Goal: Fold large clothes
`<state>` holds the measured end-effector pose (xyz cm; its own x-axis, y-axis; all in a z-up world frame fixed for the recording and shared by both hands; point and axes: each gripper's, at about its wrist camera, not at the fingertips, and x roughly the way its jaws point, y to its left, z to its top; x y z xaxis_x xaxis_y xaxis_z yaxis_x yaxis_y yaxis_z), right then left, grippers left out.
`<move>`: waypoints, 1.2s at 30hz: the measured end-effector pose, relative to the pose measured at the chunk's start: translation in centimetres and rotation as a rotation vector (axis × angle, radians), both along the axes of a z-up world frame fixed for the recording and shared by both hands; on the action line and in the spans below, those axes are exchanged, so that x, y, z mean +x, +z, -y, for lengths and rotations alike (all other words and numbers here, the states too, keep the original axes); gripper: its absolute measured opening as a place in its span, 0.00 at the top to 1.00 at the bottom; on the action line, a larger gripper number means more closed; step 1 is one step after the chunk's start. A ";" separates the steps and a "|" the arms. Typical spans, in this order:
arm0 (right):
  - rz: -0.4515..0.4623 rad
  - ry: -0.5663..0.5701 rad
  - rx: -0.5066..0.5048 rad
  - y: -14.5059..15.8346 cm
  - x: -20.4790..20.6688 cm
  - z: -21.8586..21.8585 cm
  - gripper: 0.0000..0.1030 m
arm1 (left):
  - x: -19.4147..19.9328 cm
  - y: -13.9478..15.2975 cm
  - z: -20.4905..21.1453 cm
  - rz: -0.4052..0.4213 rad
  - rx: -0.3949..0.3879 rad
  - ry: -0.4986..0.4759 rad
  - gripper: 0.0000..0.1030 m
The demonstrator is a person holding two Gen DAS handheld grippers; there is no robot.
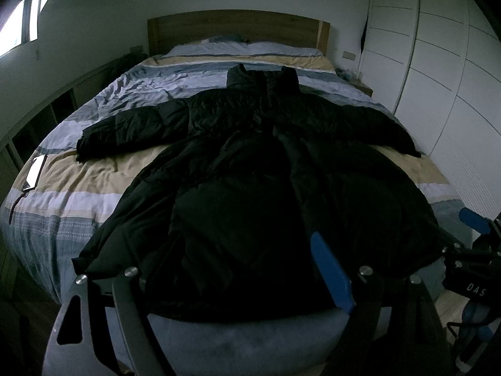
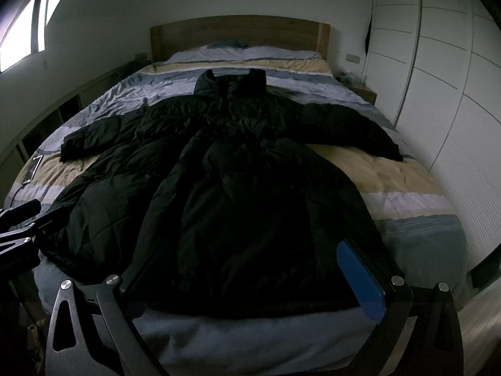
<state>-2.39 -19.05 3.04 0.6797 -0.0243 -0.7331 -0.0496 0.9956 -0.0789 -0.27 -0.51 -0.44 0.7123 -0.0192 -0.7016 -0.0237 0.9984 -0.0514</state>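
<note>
Lettering "DAS" marks right gripper [image 1: 476, 222] beside black coat [image 1: 250, 172].

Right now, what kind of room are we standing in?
Most likely a bedroom. A wide bed with a striped blue, cream and white duvet stands against a wooden headboard, tall white panelled wardrobe doors line one wall, and a long black padded coat lies spread on the bed.
</note>
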 end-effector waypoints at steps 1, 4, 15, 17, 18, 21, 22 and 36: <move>0.002 -0.001 0.000 0.0 0.0 0.0 0.00 | 0.0 0.0 0.0 -0.001 0.000 0.000 0.20; 0.006 -0.004 0.003 0.1 -0.2 0.4 0.00 | 0.0 0.0 -0.1 -0.001 -0.003 -0.002 0.20; 0.021 -0.012 -0.008 0.4 -0.6 0.6 0.00 | -0.3 0.0 0.4 -0.001 0.000 -0.006 0.20; 0.023 -0.014 -0.010 0.4 -0.6 0.7 0.00 | -0.3 0.0 0.5 -0.002 -0.004 -0.007 0.20; 0.025 -0.015 -0.012 0.4 -0.7 0.7 0.00 | -0.3 -0.1 0.6 -0.003 -0.005 -0.006 0.20; 0.031 -0.015 -0.018 0.5 -0.8 0.8 0.00 | -0.4 -0.3 0.8 -0.008 -0.004 -0.007 0.20; 0.033 -0.015 -0.021 0.5 -0.9 0.7 0.00 | -0.5 -0.3 0.8 -0.009 -0.004 -0.008 0.20; 0.056 -0.022 -0.058 0.9 -1.1 0.7 0.00 | -0.4 -0.5 1.6 -0.014 0.019 -0.041 0.20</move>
